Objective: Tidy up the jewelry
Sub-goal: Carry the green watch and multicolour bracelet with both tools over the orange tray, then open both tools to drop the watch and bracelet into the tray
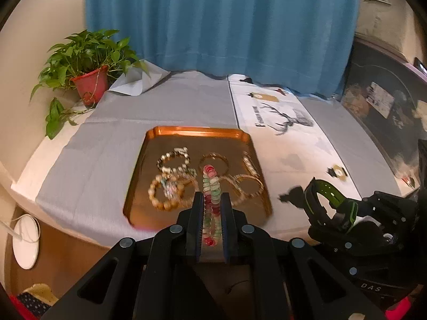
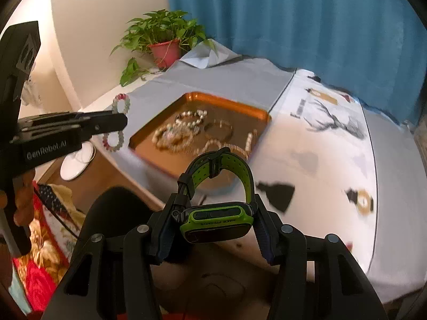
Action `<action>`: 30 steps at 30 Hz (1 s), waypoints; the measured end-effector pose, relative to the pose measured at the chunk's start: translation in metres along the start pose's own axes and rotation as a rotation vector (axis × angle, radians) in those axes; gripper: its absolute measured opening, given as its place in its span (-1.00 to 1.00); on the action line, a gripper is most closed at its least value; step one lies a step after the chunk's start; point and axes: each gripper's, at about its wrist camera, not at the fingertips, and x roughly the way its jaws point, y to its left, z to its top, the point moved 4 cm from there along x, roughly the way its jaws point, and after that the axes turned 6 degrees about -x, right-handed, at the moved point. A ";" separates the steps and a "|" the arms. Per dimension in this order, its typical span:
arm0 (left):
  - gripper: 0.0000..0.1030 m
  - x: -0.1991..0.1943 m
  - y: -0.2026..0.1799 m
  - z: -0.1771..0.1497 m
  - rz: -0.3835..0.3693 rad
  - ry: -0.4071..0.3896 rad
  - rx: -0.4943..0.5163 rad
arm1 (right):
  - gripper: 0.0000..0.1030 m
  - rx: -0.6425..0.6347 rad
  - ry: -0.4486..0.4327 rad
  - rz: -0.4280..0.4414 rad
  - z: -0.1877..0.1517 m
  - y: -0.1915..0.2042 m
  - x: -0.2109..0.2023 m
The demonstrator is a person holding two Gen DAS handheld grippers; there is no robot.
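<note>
The left gripper (image 1: 211, 200) pinches a pastel bead bracelet (image 1: 211, 186); the right gripper (image 2: 213, 208), wider, apparently clamps a green-and-black smartwatch (image 2: 216, 220).

Ahead of my left gripper (image 1: 210, 208) the tray (image 1: 197, 131) was crowded with bracelets (image 1: 170, 186), bare only along its far rim. Left of it lay open grey cloth (image 1: 106, 144); my right gripper (image 2: 213, 213) blocked the right. A plant (image 1: 88, 61) occupied the far-left corner.

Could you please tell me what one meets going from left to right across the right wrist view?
Left gripper pinching the pastel bead bracelet → potted plant → copper tray of bracelets → deer-print cloth.
</note>
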 end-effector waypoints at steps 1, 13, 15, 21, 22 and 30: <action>-0.81 0.005 0.002 0.004 0.001 0.001 -0.001 | 0.03 -0.001 -0.003 0.001 0.009 -0.003 0.009; -0.81 0.093 0.029 0.051 0.024 0.042 -0.008 | 0.03 -0.002 0.035 0.009 0.073 -0.020 0.111; -0.81 0.104 0.033 0.053 0.029 0.053 -0.011 | 0.03 0.003 0.039 0.011 0.078 -0.022 0.125; -0.81 0.141 0.042 0.055 0.055 0.095 -0.003 | 0.03 0.021 0.067 0.010 0.084 -0.029 0.162; -0.81 0.145 0.043 0.055 0.060 0.097 -0.001 | 0.03 0.020 0.072 0.005 0.084 -0.030 0.167; 0.89 0.156 0.058 0.068 0.127 0.036 -0.047 | 0.55 0.012 0.080 -0.004 0.092 -0.040 0.192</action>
